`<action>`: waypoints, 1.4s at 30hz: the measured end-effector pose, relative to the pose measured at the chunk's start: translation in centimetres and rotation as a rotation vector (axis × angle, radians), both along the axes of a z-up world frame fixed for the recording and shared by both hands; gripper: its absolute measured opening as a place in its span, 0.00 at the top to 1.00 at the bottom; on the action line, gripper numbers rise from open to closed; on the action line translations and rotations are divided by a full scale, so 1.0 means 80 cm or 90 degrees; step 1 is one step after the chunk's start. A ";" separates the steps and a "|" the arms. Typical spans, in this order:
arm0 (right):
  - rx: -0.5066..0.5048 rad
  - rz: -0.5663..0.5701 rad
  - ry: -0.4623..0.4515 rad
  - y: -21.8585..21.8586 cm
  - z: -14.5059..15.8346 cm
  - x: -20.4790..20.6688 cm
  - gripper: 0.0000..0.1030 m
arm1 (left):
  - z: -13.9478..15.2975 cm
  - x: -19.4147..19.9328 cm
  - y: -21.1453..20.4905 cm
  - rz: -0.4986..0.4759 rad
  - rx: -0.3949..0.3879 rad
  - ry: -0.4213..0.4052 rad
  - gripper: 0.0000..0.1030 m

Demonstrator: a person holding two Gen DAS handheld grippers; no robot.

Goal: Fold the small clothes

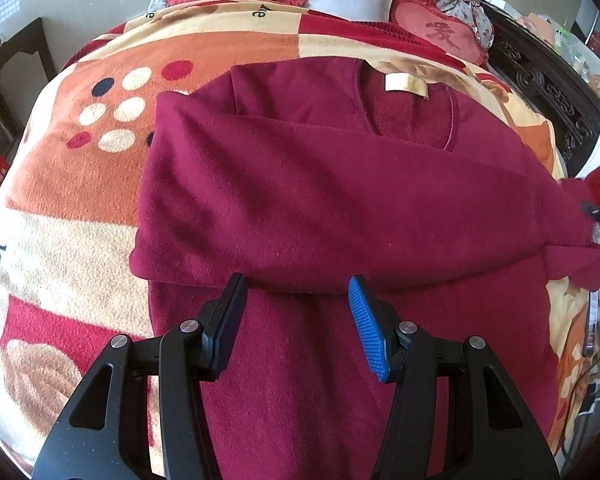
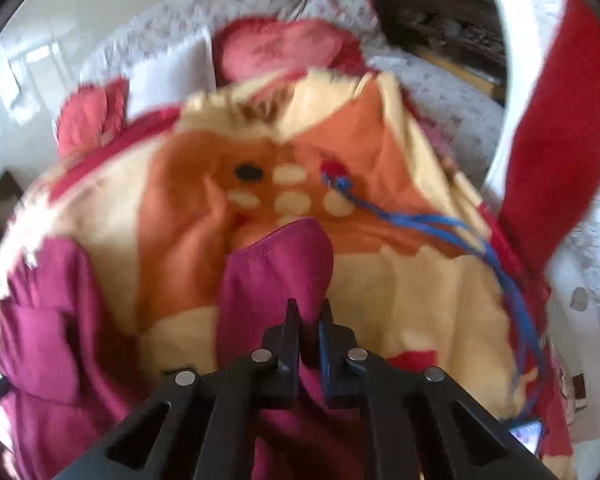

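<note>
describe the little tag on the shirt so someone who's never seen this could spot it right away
Start at the patterned fleece blanket covering the bed, then find the dark red top spread across its middle. At the top's neckline, just inside the collar, sits the small cream label, the only pale rectangle on the otherwise solid red fabric.

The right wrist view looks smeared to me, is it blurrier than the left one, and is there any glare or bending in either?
Right wrist view: yes, motion blur smears the blanket and the maroon sleeve clamped in the right gripper. Left wrist view: sharp, so the sweater and its neck label read clearly behind the open left gripper. Both: fisheye bending toward dark corners; bright washed-out floor at top left.
</note>
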State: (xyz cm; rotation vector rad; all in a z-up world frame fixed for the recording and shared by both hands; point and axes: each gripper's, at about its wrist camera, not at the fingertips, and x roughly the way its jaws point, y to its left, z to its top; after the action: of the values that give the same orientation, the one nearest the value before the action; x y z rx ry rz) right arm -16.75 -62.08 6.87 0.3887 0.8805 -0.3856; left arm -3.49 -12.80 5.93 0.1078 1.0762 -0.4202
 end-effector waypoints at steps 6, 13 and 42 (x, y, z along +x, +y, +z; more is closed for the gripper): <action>-0.059 -0.081 -0.191 -0.008 0.129 -0.084 0.94 | 0.012 -0.003 0.007 0.005 -0.020 -0.011 0.49; -0.044 -0.012 -0.330 0.039 0.250 -0.116 0.94 | 0.030 -0.010 0.018 0.012 -0.048 -0.025 0.49; 0.095 0.588 0.006 0.480 0.021 0.277 0.85 | 0.057 0.049 0.141 0.098 -0.092 -0.069 0.49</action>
State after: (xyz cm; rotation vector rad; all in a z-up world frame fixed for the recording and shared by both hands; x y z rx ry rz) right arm 5.43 -23.66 8.56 0.0848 1.0045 0.5308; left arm 0.41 -1.54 10.47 -0.0793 0.9367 -0.3474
